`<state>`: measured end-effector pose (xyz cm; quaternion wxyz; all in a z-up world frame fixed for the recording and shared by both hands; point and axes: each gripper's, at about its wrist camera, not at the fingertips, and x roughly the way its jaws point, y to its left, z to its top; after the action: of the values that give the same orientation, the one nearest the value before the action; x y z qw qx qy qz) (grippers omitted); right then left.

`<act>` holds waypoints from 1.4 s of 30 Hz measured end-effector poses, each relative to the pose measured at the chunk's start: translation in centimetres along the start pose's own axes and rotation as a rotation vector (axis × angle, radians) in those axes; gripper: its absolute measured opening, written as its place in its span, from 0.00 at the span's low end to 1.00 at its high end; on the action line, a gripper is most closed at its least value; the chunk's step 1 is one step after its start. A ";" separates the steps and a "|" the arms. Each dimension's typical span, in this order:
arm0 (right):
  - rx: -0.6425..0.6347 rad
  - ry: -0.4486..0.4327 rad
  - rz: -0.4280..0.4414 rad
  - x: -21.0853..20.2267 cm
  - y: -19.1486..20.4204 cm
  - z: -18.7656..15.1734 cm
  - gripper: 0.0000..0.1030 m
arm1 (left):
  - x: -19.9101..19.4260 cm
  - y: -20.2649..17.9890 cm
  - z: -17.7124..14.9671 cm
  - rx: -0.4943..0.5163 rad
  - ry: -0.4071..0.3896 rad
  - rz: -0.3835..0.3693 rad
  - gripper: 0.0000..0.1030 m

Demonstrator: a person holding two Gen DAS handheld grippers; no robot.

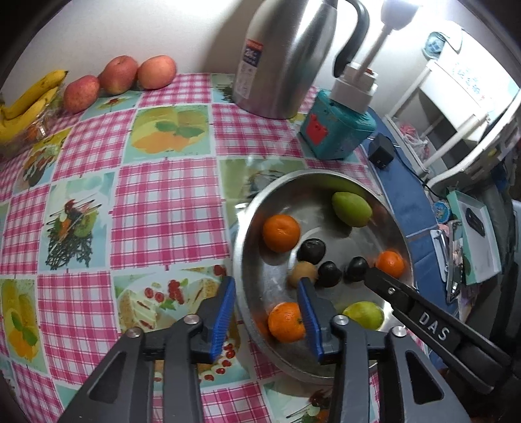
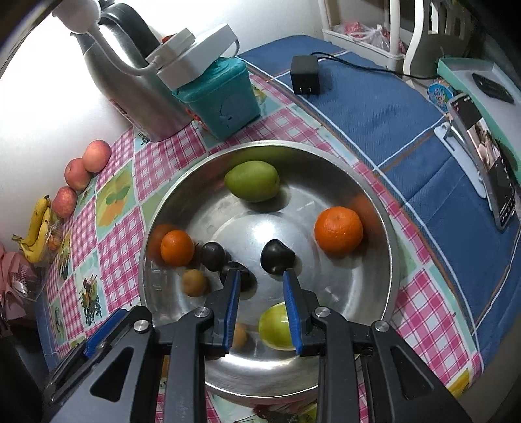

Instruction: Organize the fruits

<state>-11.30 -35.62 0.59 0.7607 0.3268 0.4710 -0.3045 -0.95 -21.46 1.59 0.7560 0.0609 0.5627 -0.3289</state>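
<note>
In steel bowl, glossy mixed fruits

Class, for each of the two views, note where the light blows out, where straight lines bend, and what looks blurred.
Left wrist view: the lamp at top right blows out to white; the tablecloth checks bow toward the edges; corners go black. Right wrist view: glare whitens the wall at upper left; the blue cloth edge curves; the small brown fruit in the bowl looks smeared.
</note>
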 end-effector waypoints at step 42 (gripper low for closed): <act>-0.490 -0.158 -0.035 -3.3 7.5 -10.0 0.87 | -8.6 9.0 -7.3 -0.064 -0.148 0.557 1.00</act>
<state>-11.93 -22.79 1.72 0.8463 0.0998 0.4752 -0.2190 -3.03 -7.45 4.11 0.8577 0.1652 0.4777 -0.0943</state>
